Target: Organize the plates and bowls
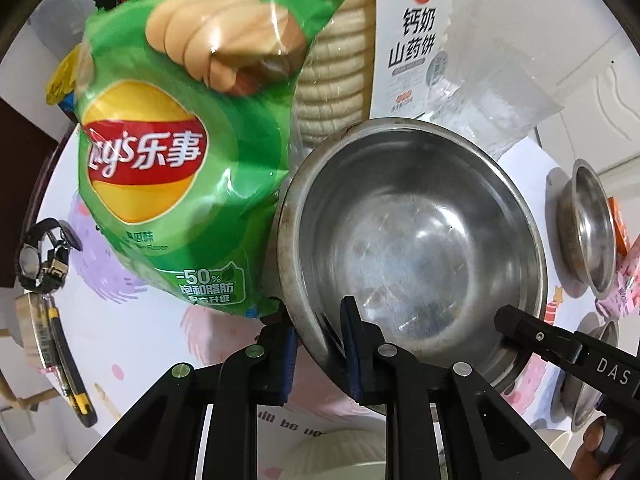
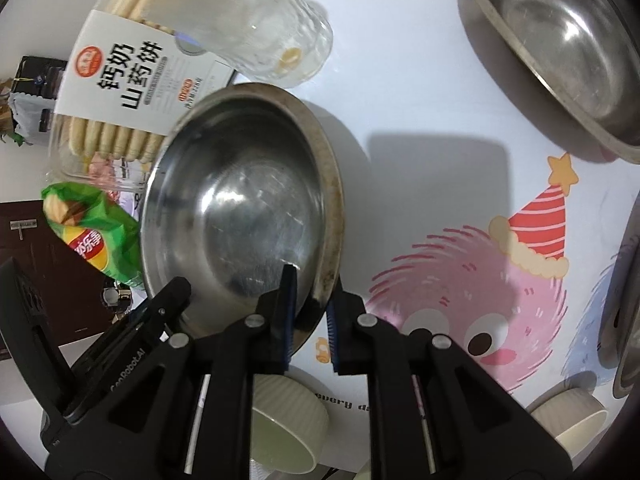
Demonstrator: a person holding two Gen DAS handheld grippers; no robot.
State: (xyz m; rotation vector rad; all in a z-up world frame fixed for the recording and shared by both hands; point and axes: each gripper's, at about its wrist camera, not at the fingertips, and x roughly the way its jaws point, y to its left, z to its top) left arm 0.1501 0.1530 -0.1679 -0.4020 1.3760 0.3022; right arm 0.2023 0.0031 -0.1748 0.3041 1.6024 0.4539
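Note:
A steel bowl point(image 1: 416, 232) is held between both grippers above the cartoon-print table. My left gripper point(image 1: 318, 344) is shut on its near left rim, one finger inside and one outside. My right gripper point(image 2: 311, 316) is shut on its near right rim the same way; the bowl fills the middle of the right wrist view point(image 2: 244, 208). The right gripper's body shows in the left wrist view point(image 1: 560, 348). A second steel bowl point(image 2: 560, 52) sits on the table at the far right, also in the left wrist view point(image 1: 590, 232). A cream ribbed bowl point(image 2: 288, 424) lies under the right gripper.
A green chip bag point(image 1: 180, 152) leans against the held bowl's left side. A biscuit box point(image 2: 116, 92) and a clear glass point(image 2: 276, 36) stand behind. Another cream bowl point(image 2: 572, 420) and a steel dish edge point(image 2: 628, 320) are at the right. A watch point(image 1: 40, 260) lies at the left.

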